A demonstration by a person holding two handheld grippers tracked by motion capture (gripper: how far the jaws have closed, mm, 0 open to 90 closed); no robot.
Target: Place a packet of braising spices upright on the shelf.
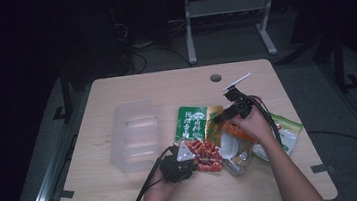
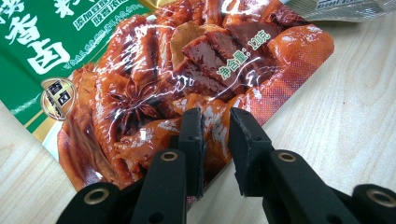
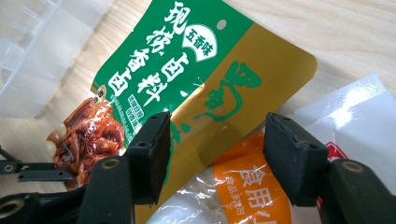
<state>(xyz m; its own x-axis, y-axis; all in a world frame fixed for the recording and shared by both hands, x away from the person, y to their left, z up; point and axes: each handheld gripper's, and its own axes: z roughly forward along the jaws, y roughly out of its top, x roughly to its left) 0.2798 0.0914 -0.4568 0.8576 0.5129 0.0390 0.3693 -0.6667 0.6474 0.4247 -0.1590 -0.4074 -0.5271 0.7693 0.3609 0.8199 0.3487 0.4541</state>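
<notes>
The wooden worktop (image 1: 126, 196) carried everything, with a round cable hole (image 1: 216, 78) near its far edge. On its left half lay a clear plastic container (image 1: 135, 135), ribbed and see-through, well apart from both grippers' tips.

Just right of it lay the green-and-gold spice packet (image 1: 193, 124), flat on the wood, its far end printed green with white characters and a gold band along its right side, its near end showing a photo of glossy red-brown braised meat with a star anise. Its right edge overlapped an orange-and-white packet (image 1: 233, 142), and beyond that, under the person's right forearm, a green-edged bag (image 1: 290, 129) reached towards the worktop's right edge.

The left gripper (image 2: 215, 140) sat at the near end of the spice packet. In the left gripper view its jaws stood slightly parted, a narrow gap between the pads, one pad over the packet's near corner and the other just off its edge above bare wood; they were not pinching the film.

The right gripper (image 3: 217, 149) hovered over the far side of the pile. In the right gripper view its jaws were spread wide, framing the packet's gold band and the top of the orange-and-white packet, with nothing between them gripped.
</notes>
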